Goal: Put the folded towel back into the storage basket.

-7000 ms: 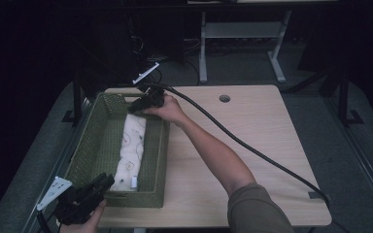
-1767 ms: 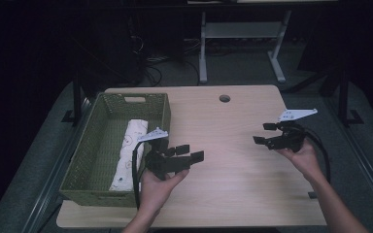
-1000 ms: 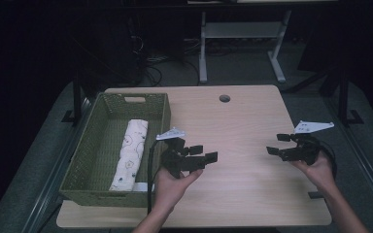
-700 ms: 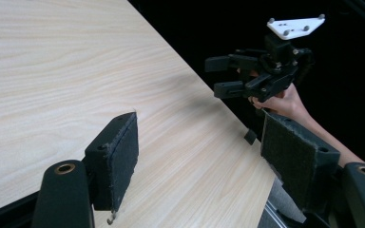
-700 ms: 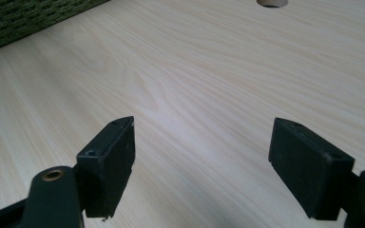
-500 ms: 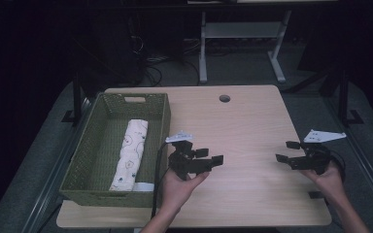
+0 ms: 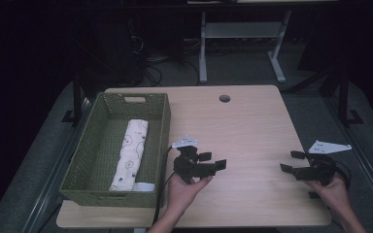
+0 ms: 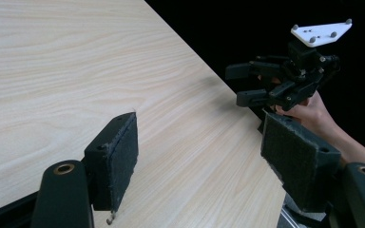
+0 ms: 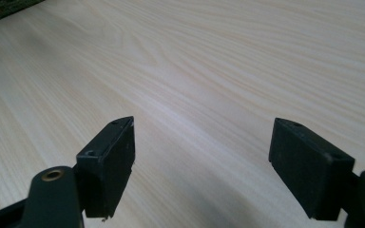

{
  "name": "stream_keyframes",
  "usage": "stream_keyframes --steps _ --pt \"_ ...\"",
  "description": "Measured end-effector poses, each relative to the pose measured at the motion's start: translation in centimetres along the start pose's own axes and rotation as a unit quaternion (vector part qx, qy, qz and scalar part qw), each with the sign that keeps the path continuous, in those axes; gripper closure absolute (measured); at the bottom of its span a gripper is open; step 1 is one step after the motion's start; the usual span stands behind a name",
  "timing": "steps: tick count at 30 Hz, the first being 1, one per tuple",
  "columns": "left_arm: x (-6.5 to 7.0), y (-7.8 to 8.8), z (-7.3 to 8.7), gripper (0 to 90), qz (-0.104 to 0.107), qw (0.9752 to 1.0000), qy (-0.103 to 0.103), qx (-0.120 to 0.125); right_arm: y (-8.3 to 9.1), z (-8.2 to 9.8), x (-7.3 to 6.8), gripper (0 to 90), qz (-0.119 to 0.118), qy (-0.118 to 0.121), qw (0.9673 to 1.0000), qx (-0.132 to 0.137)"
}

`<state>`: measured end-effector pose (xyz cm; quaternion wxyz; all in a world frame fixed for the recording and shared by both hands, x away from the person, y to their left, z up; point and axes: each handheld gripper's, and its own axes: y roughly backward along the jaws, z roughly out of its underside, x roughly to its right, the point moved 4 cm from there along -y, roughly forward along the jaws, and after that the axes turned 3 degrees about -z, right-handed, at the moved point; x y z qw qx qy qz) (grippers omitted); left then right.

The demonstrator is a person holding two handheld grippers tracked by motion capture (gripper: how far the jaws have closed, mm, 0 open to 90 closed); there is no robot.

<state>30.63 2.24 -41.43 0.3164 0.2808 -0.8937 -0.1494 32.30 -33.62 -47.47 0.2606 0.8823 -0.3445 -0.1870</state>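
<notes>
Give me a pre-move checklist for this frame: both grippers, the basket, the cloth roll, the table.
1. Left gripper open and empty: ok, its jaws stand apart over bare wood in the left gripper view.
2. Right gripper open and empty: ok, jaws wide apart, nothing between them.
3. Rolled cloth inside the green basket: ok, lying lengthwise along its right side.
4. Basket fully on the table: ok, at the left edge, upright.
5. Cables clear of the jaws: ok for the left, trailing down by the basket; cannot tell for the right.
6. Grippers apart from each other: ok, bare tabletop between them.
</notes>
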Motion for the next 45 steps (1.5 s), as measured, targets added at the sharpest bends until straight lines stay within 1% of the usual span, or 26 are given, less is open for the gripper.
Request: stream_keyframes --steps 3,4,6,8,10,13,14,16,18,20,22,24,26,27,30,33,35,37,39,41,45 --pt "0.0 -0.2 0.4 28.1 -0.004 1.0000 -0.004 0.001 0.1 0.4 -0.2 23.2 0.002 0.000 1.0000 0.001" --pt "0.0 -0.4 0.5 28.1 -0.001 1.0000 -0.003 0.001 0.1 0.5 -0.3 23.3 0.001 -0.002 1.0000 0.000" --pt "-0.1 -0.6 0.9 28.1 -0.006 1.0000 -0.005 0.000 0.2 0.9 -0.5 23.3 0.004 -0.002 1.0000 0.000" --pt "-0.3 -0.7 1.2 28.1 -0.003 1.0000 -0.003 -0.001 0.4 1.2 -0.6 23.2 0.005 -0.003 1.0000 0.001" --pt "-0.4 -0.9 1.5 28.1 -0.006 1.0000 -0.005 -0.001 0.6 1.6 -0.9 23.2 0.009 -0.003 0.9999 0.004" --pt "-0.4 -1.1 2.0 28.1 -0.004 1.0000 -0.004 -0.005 0.8 1.9 -1.1 23.2 0.012 -0.004 0.9999 0.006" --pt "-0.4 -1.2 2.1 28.0 -0.006 0.9999 -0.007 -0.006 0.8 2.1 -1.1 23.1 0.013 -0.005 0.9999 0.006" --pt "-0.3 -1.3 2.3 28.0 -0.003 1.0000 -0.008 -0.005 0.9 2.4 -1.3 23.1 0.015 -0.008 0.9998 0.007" --pt "-0.3 -1.4 2.5 28.0 -0.007 0.9999 -0.014 -0.006 1.1 2.7 -1.4 23.1 0.016 -0.011 0.9998 0.008" --pt "-0.3 -1.5 2.7 28.0 -0.003 0.9999 -0.014 -0.008 1.3 2.9 -1.7 22.9 0.018 -0.013 0.9997 0.010" --pt "-0.2 -1.7 2.9 28.0 -0.003 0.9998 -0.018 -0.009 1.4 3.0 -1.7 22.8 0.019 -0.013 0.9997 0.011" --pt "-0.2 -1.8 3.2 27.9 -0.001 0.9998 -0.016 -0.013 1.6 3.1 -1.9 22.6 0.019 -0.014 0.9996 0.013" --pt "-0.2 -1.9 3.4 27.7 -0.002 0.9997 -0.020 -0.012 1.8 3.2 -2.1 22.5 0.021 -0.013 0.9996 0.014" --pt "-0.2 -1.9 3.5 27.7 -0.001 0.9998 -0.018 -0.011 1.8 3.3 -2.1 22.4 0.023 -0.010 0.9996 0.015" --pt "-0.1 -1.9 3.6 27.6 -0.002 0.9997 -0.022 -0.010 2.1 3.5 -2.4 21.9 0.020 -0.019 0.9994 0.023" --pt "-0.1 -2.0 3.8 27.5 -0.001 0.9997 -0.023 -0.012 2.3 3.6 -2.7 21.8 0.023 -0.014 0.9993 0.026" --pt "-0.1 -2.0 3.8 27.2 0.001 0.9996 -0.024 -0.012 2.5 3.7 -3.0 21.7 0.023 -0.015 0.9992 0.029" --pt "-0.2 -2.0 4.0 27.2 0.000 0.9997 -0.023 -0.011 2.7 3.9 -3.2 21.1 0.030 -0.011 0.9991 0.029" --pt "-0.1 -2.0 4.1 27.2 0.004 0.9997 -0.020 -0.010 2.8 4.0 -3.4 20.6 0.035 -0.010 0.9989 0.030" --pt "-0.1 -2.0 4.2 27.2 0.003 0.9996 -0.025 -0.013 3.0 4.2 -3.6 20.7 0.039 -0.011 0.9985 0.036" --pt "-0.1 -2.1 4.2 27.2 0.003 0.9995 -0.027 -0.015 3.2 4.2 -3.7 20.6 0.046 -0.008 0.9980 0.042"
